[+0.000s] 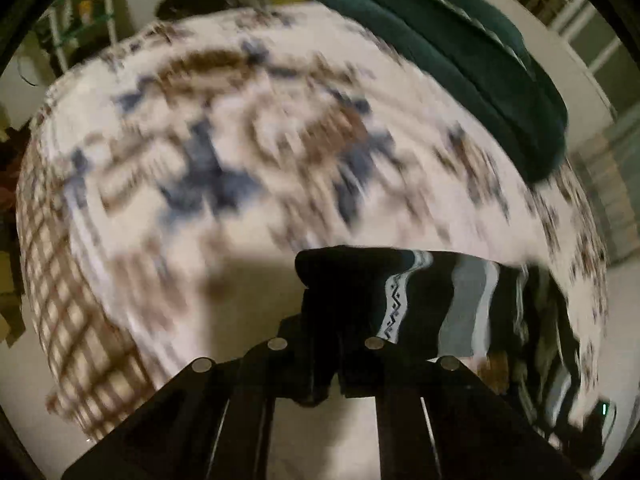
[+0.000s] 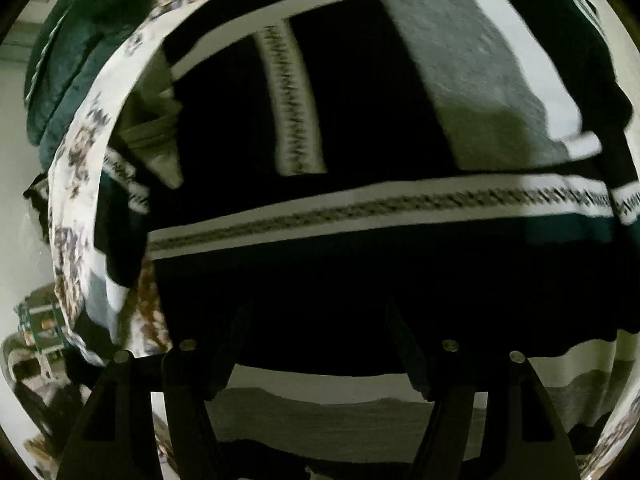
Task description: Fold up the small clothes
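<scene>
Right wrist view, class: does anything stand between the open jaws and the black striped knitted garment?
Nothing visible does. The right gripper hangs directly over the black striped knitted garment, jaws spread wide; only the garment's own dark fabric shows between them.

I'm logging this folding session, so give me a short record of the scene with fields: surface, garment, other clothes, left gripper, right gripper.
surface: patterned white, brown and blue bedspread
garment: dark striped sweater with grey and white bands
other clothes: dark green garment at the bedspread's far edge
left gripper: shut on a fold of the dark striped sweater
right gripper: jaws apart over the sweater, gripping nothing
</scene>
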{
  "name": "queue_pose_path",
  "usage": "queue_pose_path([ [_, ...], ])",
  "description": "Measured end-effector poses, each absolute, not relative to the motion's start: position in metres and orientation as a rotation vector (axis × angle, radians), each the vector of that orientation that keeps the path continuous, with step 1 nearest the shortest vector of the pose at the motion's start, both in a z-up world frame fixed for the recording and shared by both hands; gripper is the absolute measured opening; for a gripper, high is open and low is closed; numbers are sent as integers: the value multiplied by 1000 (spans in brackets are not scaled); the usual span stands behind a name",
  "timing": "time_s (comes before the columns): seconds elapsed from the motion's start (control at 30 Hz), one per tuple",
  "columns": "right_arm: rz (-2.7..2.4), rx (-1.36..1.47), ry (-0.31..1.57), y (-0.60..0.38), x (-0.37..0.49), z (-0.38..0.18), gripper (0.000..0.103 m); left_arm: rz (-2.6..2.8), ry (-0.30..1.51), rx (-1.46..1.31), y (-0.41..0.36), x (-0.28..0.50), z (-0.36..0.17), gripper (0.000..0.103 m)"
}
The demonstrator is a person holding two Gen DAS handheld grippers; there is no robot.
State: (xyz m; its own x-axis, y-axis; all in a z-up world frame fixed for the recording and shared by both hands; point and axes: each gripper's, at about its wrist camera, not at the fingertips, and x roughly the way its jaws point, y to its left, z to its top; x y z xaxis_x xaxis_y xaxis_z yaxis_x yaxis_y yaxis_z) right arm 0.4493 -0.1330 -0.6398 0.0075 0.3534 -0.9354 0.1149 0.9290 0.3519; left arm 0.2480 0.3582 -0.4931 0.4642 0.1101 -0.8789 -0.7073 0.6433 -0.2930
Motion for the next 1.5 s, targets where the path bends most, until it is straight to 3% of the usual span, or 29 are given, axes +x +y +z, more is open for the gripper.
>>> queue_pose_path([
  [0.2, 244, 359, 1557, -101, 447, -635, 71, 566, 928, -836, 421, 261, -518, 12],
  [0.3, 246, 364, 1573, -92, 447, -638, 71, 553, 887, -984, 428, 239, -534, 29],
  [0.33, 245, 365, 1578, -86, 449, -639, 71, 551, 877, -1039, 425, 232, -539, 44],
  [0.37, 245, 366, 1584, -84, 448, -640, 71, 552, 869, -1090, 422, 223, -546, 51],
  [0.53, 230, 367, 1586, -67, 455, -648, 71, 492, 842, -1329, 394, 218, -587, 54],
  [0.63, 180, 372, 1571, -72, 461, -652, 71, 515, 837, -1316, 387, 245, -598, 54],
  [0.7, 102, 327, 1547, -79, 469, -649, 84, 574, 842, -1227, 386, 267, -592, 51],
  [0.73, 66, 307, 1527, -83, 473, -646, 85, 595, 841, -1177, 386, 275, -587, 33],
  [0.77, 51, 303, 1514, -86, 477, -644, 85, 614, 854, -1115, 385, 286, -581, 5],
  [1.07, 10, 361, 1421, -149, 511, -631, 85, 524, 821, -619, 316, 370, -464, 4],
  [1.23, -9, 435, 1419, -201, 520, -639, 85, 292, 836, -439, 193, 439, -419, 5],
  [1.5, -32, 542, 1401, -306, 516, -637, 85, -105, 960, -291, -54, 494, -436, 5],
])
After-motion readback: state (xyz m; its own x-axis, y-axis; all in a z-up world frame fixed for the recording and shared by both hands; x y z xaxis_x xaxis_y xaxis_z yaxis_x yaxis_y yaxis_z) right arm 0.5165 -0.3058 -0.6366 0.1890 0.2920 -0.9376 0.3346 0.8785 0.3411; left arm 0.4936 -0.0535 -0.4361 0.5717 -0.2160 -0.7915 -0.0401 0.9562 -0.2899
